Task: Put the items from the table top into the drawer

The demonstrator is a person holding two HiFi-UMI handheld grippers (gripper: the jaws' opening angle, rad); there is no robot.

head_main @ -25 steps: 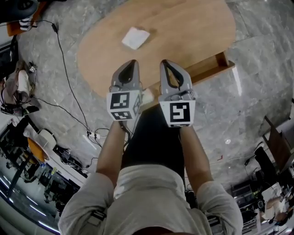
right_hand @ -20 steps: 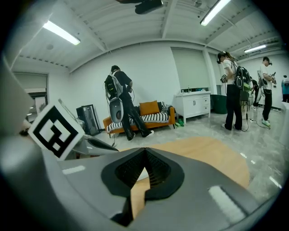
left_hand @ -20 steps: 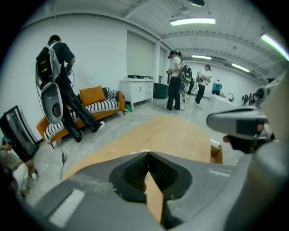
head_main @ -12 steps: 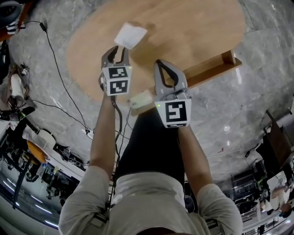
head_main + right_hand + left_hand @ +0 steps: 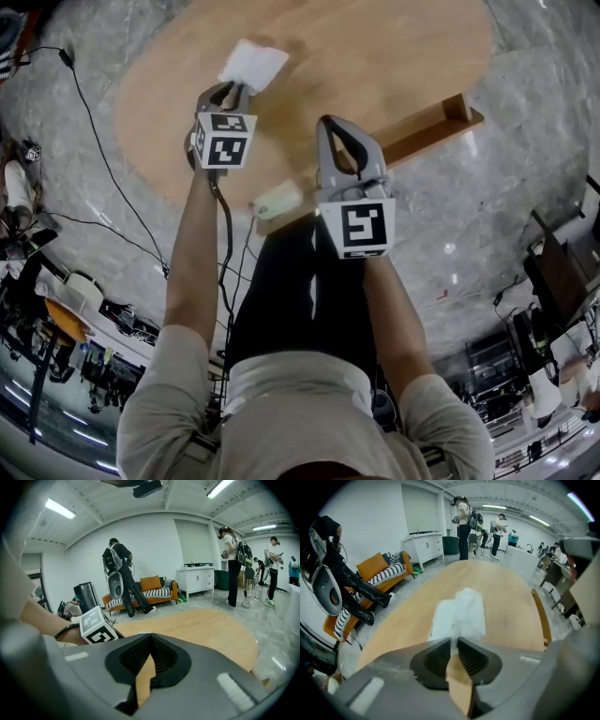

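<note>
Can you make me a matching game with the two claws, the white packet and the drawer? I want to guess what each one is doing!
Things:
1. left claw
2. right claw
3. white packet
4. drawer

What it is doing:
A. pulled out at the near edge of the table
B. lying on the wooden table top
C. shut with nothing in it
D. pinching the packet's edge

Pairs: 1-D, 2-C, 3-B, 4-A
</note>
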